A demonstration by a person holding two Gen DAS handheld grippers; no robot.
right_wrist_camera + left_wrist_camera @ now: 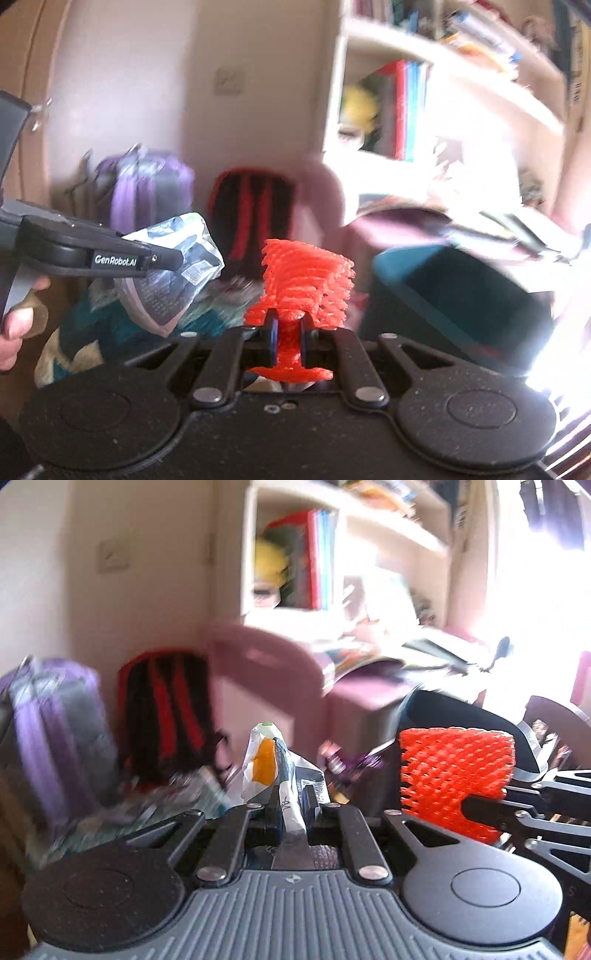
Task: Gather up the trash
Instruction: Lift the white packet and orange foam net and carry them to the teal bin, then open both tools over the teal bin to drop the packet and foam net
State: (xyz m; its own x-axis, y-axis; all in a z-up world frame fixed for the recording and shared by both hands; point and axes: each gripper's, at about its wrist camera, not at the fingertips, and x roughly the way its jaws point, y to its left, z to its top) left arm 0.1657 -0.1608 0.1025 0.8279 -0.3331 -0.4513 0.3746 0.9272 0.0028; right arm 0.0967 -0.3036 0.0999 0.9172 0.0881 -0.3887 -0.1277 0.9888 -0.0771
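My left gripper [291,801] is shut on a crumpled white plastic wrapper [269,768] with orange and blue print, held up in the air. It also shows in the right wrist view, where the wrapper [181,269] sticks out past the left gripper's fingers [162,260]. My right gripper [290,332] is shut on a red-orange foam net sleeve [306,280], which also shows in the left wrist view [454,771] at the right. A dark teal bin [461,295] stands open just right of the right gripper.
A purple bag [55,731] and a black-and-red backpack [166,709] lean against the wall. A pink chair [266,672] and a cluttered desk [388,664] stand under bookshelves [332,554]. A patterned teal cloth [92,332] lies below. Both views are motion-blurred.
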